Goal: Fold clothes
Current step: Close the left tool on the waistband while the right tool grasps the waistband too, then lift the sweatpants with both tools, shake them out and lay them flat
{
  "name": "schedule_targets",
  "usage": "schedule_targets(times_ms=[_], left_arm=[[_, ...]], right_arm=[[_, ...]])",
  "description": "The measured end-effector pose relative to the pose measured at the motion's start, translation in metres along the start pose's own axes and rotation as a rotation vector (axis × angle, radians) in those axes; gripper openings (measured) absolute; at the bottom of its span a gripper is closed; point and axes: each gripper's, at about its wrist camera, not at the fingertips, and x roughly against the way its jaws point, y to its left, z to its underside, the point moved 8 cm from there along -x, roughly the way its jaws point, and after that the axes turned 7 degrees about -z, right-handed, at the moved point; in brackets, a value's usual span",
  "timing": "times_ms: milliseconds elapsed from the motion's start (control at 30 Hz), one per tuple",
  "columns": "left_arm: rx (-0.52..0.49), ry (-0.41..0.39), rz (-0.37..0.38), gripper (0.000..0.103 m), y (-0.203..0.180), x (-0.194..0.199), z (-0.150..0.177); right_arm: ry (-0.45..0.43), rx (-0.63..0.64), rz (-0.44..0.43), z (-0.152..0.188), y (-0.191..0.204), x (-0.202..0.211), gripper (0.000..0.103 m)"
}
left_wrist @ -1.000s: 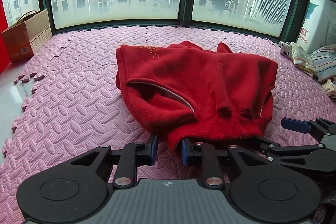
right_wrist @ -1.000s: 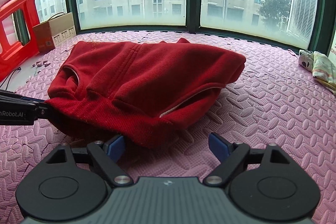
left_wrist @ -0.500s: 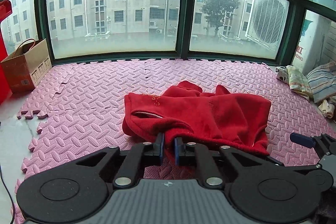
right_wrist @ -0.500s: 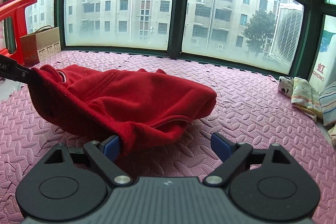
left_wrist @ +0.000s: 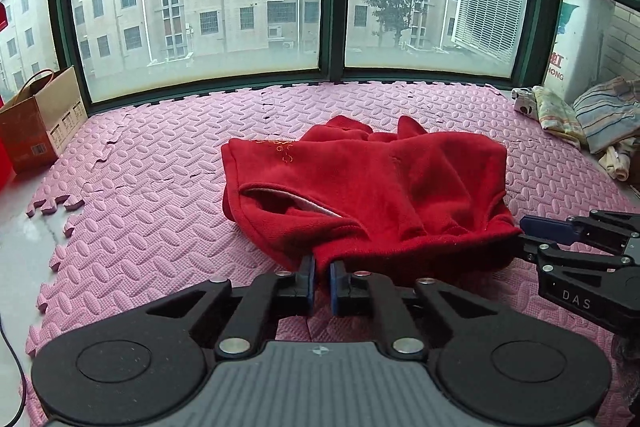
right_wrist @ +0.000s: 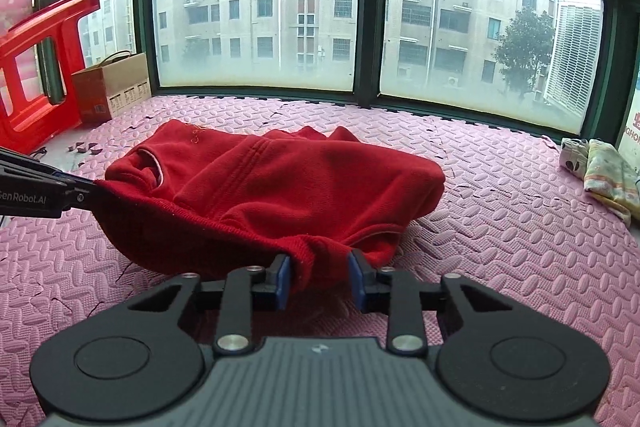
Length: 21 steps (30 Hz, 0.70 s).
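Note:
A red fleece garment lies bunched on the pink foam mat, its near hem lifted and stretched between the two grippers. My left gripper is shut on the hem's left corner. My right gripper has its jaws partly closed around a bunch of the hem's right corner; the cloth fills the gap. The right gripper also shows in the left wrist view, and the left one shows at the left edge of the right wrist view. The garment also shows in the right wrist view.
A cardboard box stands at the back left by a red plastic chair. Folded clothes lie at the right edge. Windows close off the far side. Bare floor lies left of the mat.
The right gripper's jaws have closed from wide open onto the hem. The left gripper closed on the hem earlier. The near hem went up, then came back down a little.

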Motion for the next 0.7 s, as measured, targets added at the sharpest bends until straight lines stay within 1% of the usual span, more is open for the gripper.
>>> schedule_targets(times_ms=[67,200,267,400,500,600,667,700], left_arm=[[-0.008,-0.019,0.018,0.008,0.0,0.014,-0.002],[-0.03,-0.058,0.049,0.008,-0.002,0.047,-0.004],[-0.041,-0.064,0.063,0.008,-0.003,0.064,-0.001],[-0.061,-0.043,0.104,0.008,-0.006,0.092,0.016],[-0.086,-0.02,0.106,0.007,-0.005,0.103,0.034],[-0.092,0.015,0.092,0.007,0.001,0.109,0.054],[-0.102,0.041,0.091,0.007,0.004,0.11,0.065],[-0.113,0.052,0.088,0.008,0.005,0.109,0.07]], right_arm=[[-0.014,0.018,-0.029,-0.004,0.005,0.012,0.015],[-0.035,0.043,-0.102,-0.011,0.014,0.045,0.011],[-0.041,0.056,-0.142,-0.013,0.018,0.064,0.009],[-0.038,0.071,-0.204,-0.01,0.027,0.101,0.009],[-0.001,0.086,-0.217,0.001,0.032,0.108,0.009],[0.041,0.099,-0.218,0.013,0.037,0.11,0.011],[0.085,0.101,-0.216,0.024,0.038,0.101,0.023],[0.098,0.1,-0.219,0.029,0.038,0.098,0.026]])
